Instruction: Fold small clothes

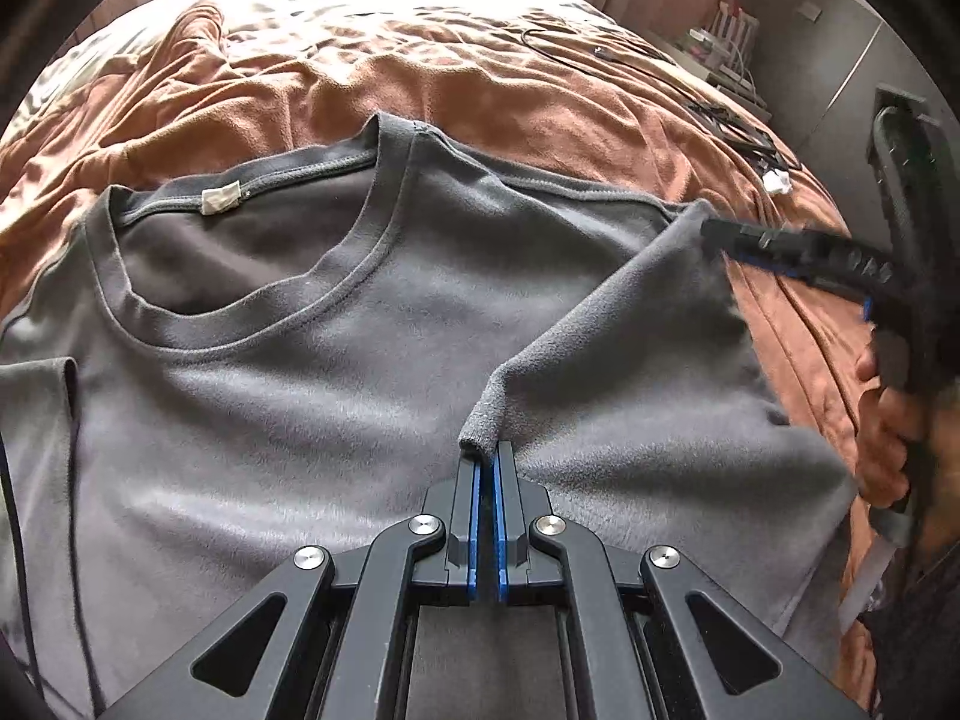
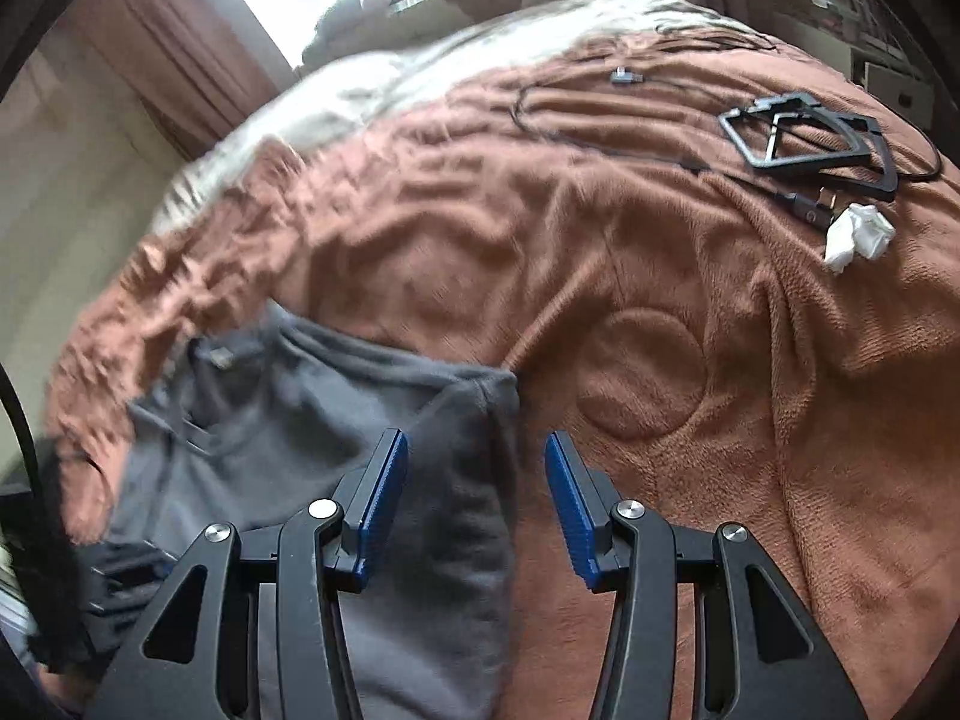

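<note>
Brown-blanketed bed [image 2: 690, 312] carries grey shirt [image 1: 336, 372], cables [image 2: 600, 132], tissue [image 2: 858, 237].

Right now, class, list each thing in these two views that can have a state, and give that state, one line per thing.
Grey T-shirt: spread front up on the bed, one side lifted into a fold.
Left gripper: shut on the T-shirt's folded edge.
Right gripper: open, at the T-shirt's shoulder edge.
Brown blanket: spread, wrinkled.
White tissue: crumpled.
Black cable: loose on the blanket.

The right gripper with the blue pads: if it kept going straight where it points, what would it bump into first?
Probably the folded edge of the grey shirt, which lies between the open jaws of the right gripper. Just past that edge comes the brown blanket. Depth is hard to judge here, so it might only skim the shirt.
</note>
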Motion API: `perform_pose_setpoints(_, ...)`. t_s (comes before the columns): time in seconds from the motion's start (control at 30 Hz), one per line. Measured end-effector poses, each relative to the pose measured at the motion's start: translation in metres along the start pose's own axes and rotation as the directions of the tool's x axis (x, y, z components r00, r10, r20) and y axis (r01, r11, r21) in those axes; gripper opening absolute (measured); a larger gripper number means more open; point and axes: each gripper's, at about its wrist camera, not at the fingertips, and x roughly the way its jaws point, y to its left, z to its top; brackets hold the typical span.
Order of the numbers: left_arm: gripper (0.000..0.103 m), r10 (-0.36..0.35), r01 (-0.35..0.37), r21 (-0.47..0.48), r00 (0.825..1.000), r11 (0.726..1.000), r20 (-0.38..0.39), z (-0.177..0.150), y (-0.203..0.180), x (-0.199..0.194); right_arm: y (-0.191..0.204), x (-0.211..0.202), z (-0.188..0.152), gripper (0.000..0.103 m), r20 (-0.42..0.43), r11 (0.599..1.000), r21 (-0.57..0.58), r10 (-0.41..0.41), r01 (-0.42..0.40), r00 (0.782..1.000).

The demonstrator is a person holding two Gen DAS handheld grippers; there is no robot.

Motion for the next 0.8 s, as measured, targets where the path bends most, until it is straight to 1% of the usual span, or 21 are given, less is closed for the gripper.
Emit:
perform_pose_setpoints(0.03, 0.003, 0.0, 0.0, -0.003, 1.0, 1.0, 0.004, 0.002, 0.0, 0.002, 0.002, 0.003, 0.002, 0.046, -0.007, 1.0, -0.011, -0.024, 0.024, 1.0)
perform_pose_setpoints(0.13, 0.003, 0.001, -0.001, -0.007, 1.0, 1.0, 0.009, 0.007, 0.0, 0.006, -0.001, 0.012, 0.007, 0.033, -0.022, 0.996, -0.017, -0.09, 0.089, 0.996)
perform_pose_setpoints(0.23, 0.003, 0.005, -0.005, -0.006, 1.0, 1.0, 0.012, 0.015, -0.003, 0.01, -0.003, 0.015, 0.008, 0.026, -0.026, 0.994, -0.005, -0.108, 0.108, 0.994)
perform_pose_setpoints(0.33, 0.003, 0.015, -0.015, 0.002, 1.0, 1.0, 0.012, 0.02, -0.006, 0.016, -0.004, 0.018, 0.008, 0.02, -0.01, 0.991, 0.013, -0.133, 0.133, 0.991)
perform_pose_setpoints(0.4, 0.003, 0.03, -0.03, 0.008, 1.0, 1.0, 0.0, 0.021, -0.006, 0.022, -0.004, 0.018, 0.007, 0.019, -0.005, 0.989, 0.019, -0.145, 0.145, 0.989)
perform_pose_setpoints(0.47, 0.003, 0.029, -0.029, -0.01, 1.0, 1.0, 0.0, 0.021, -0.004, 0.025, -0.003, 0.017, 0.007, 0.019, -0.008, 0.99, 0.027, -0.135, 0.135, 0.991)
perform_pose_setpoints(0.53, 0.004, 0.017, -0.016, -0.018, 1.0, 1.0, 0.002, 0.023, -0.004, 0.024, -0.004, 0.013, 0.006, 0.02, -0.005, 0.994, 0.04, -0.103, 0.103, 0.995)
perform_pose_setpoints(0.63, 0.004, -0.017, 0.018, -0.049, 1.0, 0.999, 0.012, 0.022, 0.002, 0.015, -0.007, -0.002, 0.0, 0.02, 0.025, 0.997, 0.045, -0.068, 0.066, 0.997)
perform_pose_setpoints(0.67, 0.006, -0.025, 0.026, -0.064, 1.0, 0.998, 0.015, 0.021, 0.004, 0.012, -0.009, -0.008, -0.004, 0.023, 0.029, 0.998, 0.043, -0.051, 0.05, 0.998)
perform_pose_setpoints(0.7, 0.007, -0.028, 0.029, -0.078, 0.999, 0.996, 0.018, 0.02, 0.005, 0.009, -0.011, -0.012, -0.006, 0.023, 0.029, 0.998, 0.044, -0.036, 0.034, 0.999)
perform_pose_setpoints(0.8, 0.008, -0.031, 0.032, -0.117, 0.999, 0.993, 0.013, 0.011, 0.006, 0.001, -0.015, -0.023, -0.016, 0.023, 0.011, 0.998, 0.063, 0.026, -0.026, 1.0)
